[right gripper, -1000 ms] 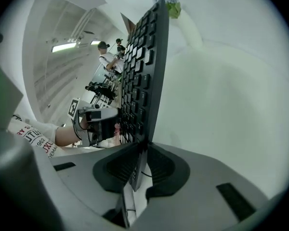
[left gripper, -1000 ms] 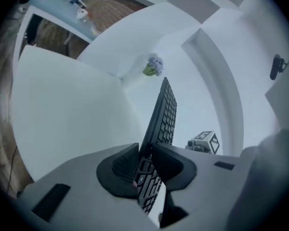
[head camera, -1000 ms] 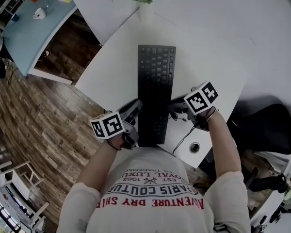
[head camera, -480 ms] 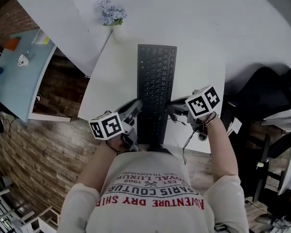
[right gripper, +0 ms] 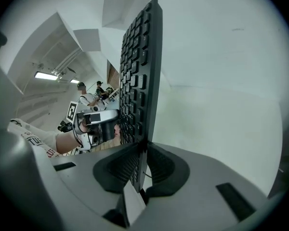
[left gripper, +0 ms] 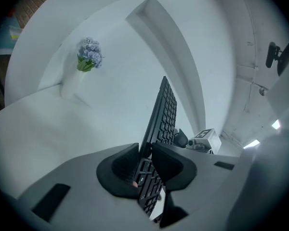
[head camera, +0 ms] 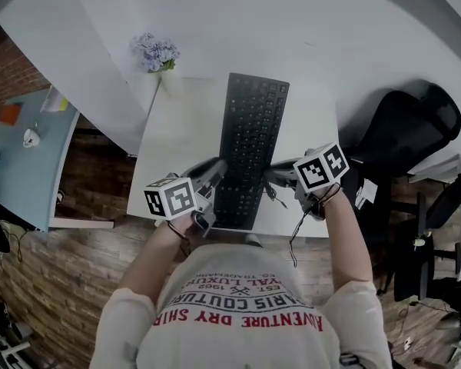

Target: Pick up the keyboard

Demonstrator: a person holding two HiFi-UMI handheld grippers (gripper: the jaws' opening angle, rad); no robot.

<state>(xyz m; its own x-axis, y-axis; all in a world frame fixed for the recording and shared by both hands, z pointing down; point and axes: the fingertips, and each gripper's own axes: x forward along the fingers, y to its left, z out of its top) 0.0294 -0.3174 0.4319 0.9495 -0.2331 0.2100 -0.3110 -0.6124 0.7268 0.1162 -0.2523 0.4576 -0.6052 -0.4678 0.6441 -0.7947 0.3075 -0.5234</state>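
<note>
Starting at the far left, a pale blue desk (head camera: pixel 23 167) stands well apart from me on the wood floor (head camera: pixel 31 283). Nearer in, a bunch of pale blue flowers (head camera: pixel 155 53) stands in a white vase (left gripper: pixel 70 86) at the far left corner of my white table (head camera: pixel 177 141).

My left gripper (head camera: pixel 215 177) comes next. Its two dark pads are clamped on the left long edge of the black keyboard (head camera: pixel 250 148), near the end closest to my body, with the keys showing between them. The keyboard runs lengthwise away from me over the middle of the table, and both gripper views show it clear of the tabletop, held only at its two long edges.

My right gripper (head camera: pixel 275 177) is opposite the left one. Its jaws are pinched on the right long edge, one pad on the key side and one on the underside. Beyond the table's right edge stands a black office chair (head camera: pixel 403 129).
</note>
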